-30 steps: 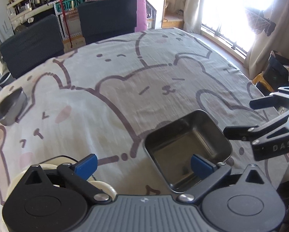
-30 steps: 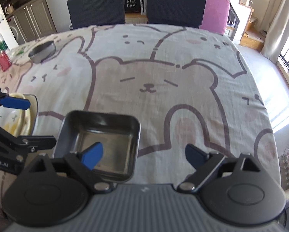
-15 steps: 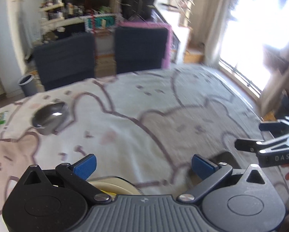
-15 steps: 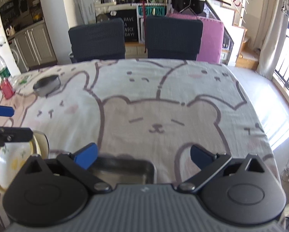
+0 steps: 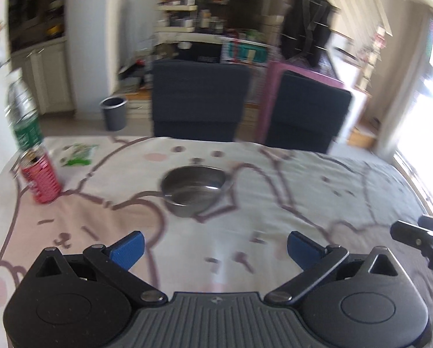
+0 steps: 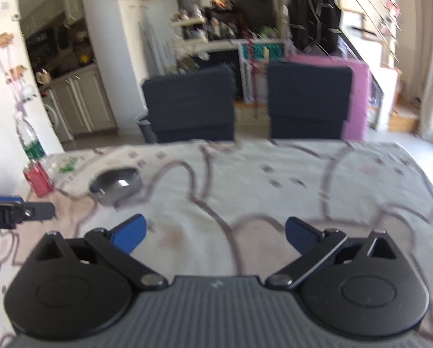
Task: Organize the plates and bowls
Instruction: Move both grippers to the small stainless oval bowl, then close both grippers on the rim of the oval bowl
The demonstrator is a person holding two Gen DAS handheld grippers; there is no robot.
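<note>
While both views blur, bear-print tablecloth (image 5: 274, 179) fills lower frame; 2 dark chairs (image 5: 200, 101) upper centre. Round steel bowl (image 5: 194, 190) mid-frame, left gripper (image 5: 215, 246) below it, jaws apart, empty. Right gripper (image 6: 215, 233) likewise apart, empty. Red can (image 5: 41, 178) left.

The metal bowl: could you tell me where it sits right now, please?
The metal bowl sits on the tablecloth straight ahead of the left gripper, right of the red can; in the right wrist view it lies far left.
</note>
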